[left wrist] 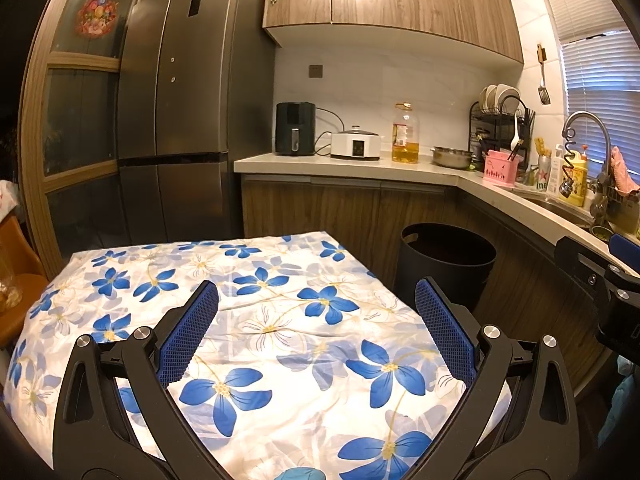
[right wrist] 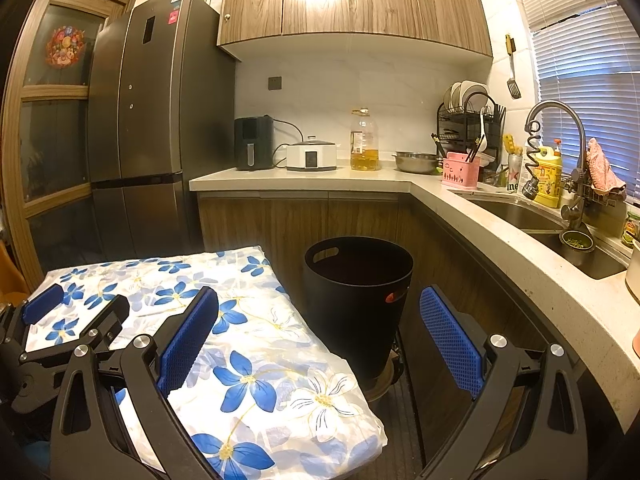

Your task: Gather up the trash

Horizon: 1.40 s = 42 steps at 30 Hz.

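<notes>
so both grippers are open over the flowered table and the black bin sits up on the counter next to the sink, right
Not quite. The black bin stands on the floor beside the flowered table, in front of the lower cabinets, not on the counter. The right wrist view shows this best. The rest holds: the left gripper and right gripper are both open with nothing between the fingers.

A table (left wrist: 120,280) carries a blue-flowered white cloth (left wrist: 280,320) draped over its whole top; at two o'clock, a black bin (right wrist: 358,304) stands on the floor (right wrist: 400,432).
</notes>
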Motion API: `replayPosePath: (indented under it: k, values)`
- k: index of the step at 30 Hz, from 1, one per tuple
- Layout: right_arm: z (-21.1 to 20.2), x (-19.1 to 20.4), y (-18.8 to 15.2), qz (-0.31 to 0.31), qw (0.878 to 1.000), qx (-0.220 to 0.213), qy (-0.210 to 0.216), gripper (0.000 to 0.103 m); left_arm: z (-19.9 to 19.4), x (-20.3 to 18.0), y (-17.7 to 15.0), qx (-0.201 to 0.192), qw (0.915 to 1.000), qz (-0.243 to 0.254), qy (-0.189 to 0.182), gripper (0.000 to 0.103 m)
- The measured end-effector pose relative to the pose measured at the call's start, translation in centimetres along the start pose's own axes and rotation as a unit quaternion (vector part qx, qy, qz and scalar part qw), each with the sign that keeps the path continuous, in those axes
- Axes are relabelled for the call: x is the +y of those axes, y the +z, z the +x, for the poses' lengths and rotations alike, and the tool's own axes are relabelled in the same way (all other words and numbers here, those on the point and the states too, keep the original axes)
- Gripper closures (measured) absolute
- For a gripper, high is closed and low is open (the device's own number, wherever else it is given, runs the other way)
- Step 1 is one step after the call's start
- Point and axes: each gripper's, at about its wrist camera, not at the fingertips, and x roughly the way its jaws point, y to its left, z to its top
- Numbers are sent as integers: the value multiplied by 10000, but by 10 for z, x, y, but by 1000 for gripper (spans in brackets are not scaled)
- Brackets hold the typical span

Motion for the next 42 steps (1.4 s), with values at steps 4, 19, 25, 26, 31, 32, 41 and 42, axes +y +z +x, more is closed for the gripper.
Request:
replayPosePath:
  k: [4,19,25,26,31,32,41,42]
  values:
    - [0,0,0,8,10000,0,-6,6,0,0,1,-2,10000,-1,13,6]
    - [1,-2,1,28,10000,6,2,6,1,-2,1,-2,10000,16,14,6]
    - [1,-3,1,37,10000,9,10,6,1,-3,1,-3,10000,19,13,6]
    - [1,-2,1,37,10000,9,11,6,1,-3,1,-2,10000,18,18,6]
    - [1,-3,1,40,10000,7,9,6,0,-3,1,1,10000,22,11,6]
    - [1,-3,1,40,10000,7,7,6,0,-3,1,1,10000,22,22,6]
    - [1,-4,1,63,10000,5,18,6,1,-4,2,5,10000,43,27,6]
    - [1,-5,1,67,10000,10,20,6,1,-6,1,2,10000,48,28,6]
